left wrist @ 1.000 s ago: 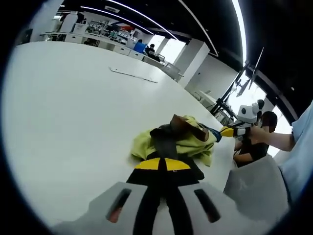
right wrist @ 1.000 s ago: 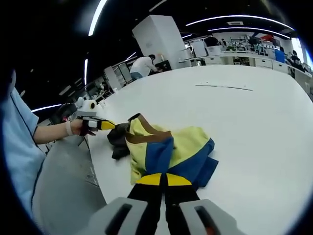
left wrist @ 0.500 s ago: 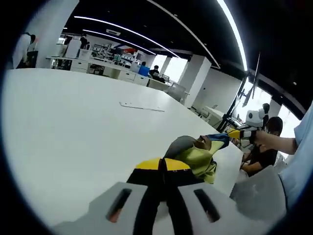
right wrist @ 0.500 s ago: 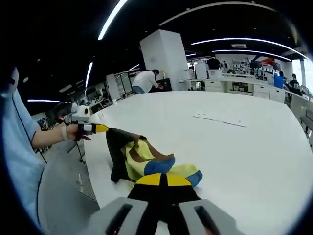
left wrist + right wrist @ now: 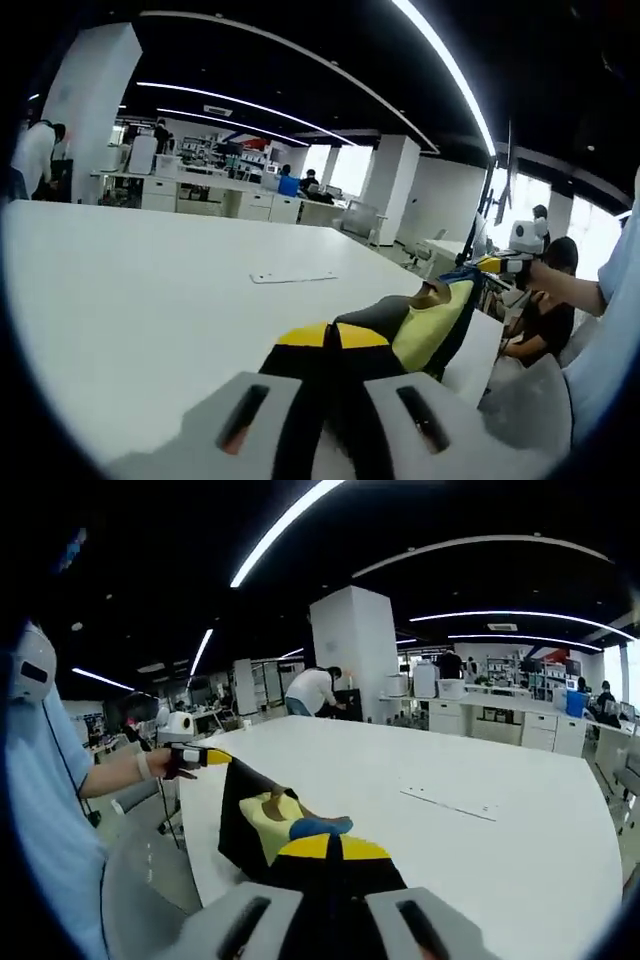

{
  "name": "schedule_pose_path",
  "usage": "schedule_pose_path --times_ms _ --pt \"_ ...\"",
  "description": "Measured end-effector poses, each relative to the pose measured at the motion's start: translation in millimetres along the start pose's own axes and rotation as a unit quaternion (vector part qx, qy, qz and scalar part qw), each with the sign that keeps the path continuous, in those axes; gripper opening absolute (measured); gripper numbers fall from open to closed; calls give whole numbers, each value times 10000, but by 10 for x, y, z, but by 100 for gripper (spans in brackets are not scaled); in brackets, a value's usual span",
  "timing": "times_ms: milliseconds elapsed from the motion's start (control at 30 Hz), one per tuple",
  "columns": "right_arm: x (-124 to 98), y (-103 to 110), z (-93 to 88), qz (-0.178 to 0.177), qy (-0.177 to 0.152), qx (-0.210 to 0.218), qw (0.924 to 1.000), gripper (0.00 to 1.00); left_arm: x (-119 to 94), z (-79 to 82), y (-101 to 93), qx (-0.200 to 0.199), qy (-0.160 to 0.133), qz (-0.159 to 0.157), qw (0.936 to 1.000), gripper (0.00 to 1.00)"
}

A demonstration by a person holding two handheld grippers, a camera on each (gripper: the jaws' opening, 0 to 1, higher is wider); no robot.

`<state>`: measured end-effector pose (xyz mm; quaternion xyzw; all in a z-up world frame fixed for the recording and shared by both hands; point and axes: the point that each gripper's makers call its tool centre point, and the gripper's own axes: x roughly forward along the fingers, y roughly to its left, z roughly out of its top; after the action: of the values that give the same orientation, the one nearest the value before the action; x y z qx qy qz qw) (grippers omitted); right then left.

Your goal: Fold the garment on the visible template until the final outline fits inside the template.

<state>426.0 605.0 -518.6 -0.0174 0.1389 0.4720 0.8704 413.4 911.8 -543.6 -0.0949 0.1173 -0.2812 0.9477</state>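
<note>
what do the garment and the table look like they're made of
The garment looks like soft matte cloth, perhaps fleece or knit: it sags and creases between the left tongs and right tongs. The table looks like hard, smooth white laminate with a faint sheen.

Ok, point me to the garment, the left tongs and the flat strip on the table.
garment point(image 5: 262, 820), right gripper view, yellow panel.
left tongs point(image 5: 212, 757), right gripper view, yellow tip.
flat strip point(image 5: 292, 277), left gripper view, its middle.
</note>
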Motion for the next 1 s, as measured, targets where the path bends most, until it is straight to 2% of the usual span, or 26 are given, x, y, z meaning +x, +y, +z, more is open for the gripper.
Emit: schedule_pose_path --times_ms 267,400,567,667,767,967,1000 --pt "-136 155 465 158 -487 -132 9986 0 -173 497 30 160 -565 49 9983 0" --pt "-202 135 685 289 -736 -160 9967 0 -215 731 55 245 -792 47 9965 0" --pt "-237 144 954 469 -848 -390 9945 0 -224 1093 22 476 -1081 -35 9930 0" --pt "-238 117 1042 552 -929 -416 9933 0 -198 1221 34 593 -1168 4 9914 0" --pt "-171 -7 975 505 -874 -376 9942 0 -106 1187 104 559 -1116 30 9922 0" --pt "96 -346 575 381 -430 51 9983 0 229 797 352 363 -612 149 9974 0" --pt "175 -426 460 379 -279 133 9988 0 315 676 431 314 -408 217 9984 0"
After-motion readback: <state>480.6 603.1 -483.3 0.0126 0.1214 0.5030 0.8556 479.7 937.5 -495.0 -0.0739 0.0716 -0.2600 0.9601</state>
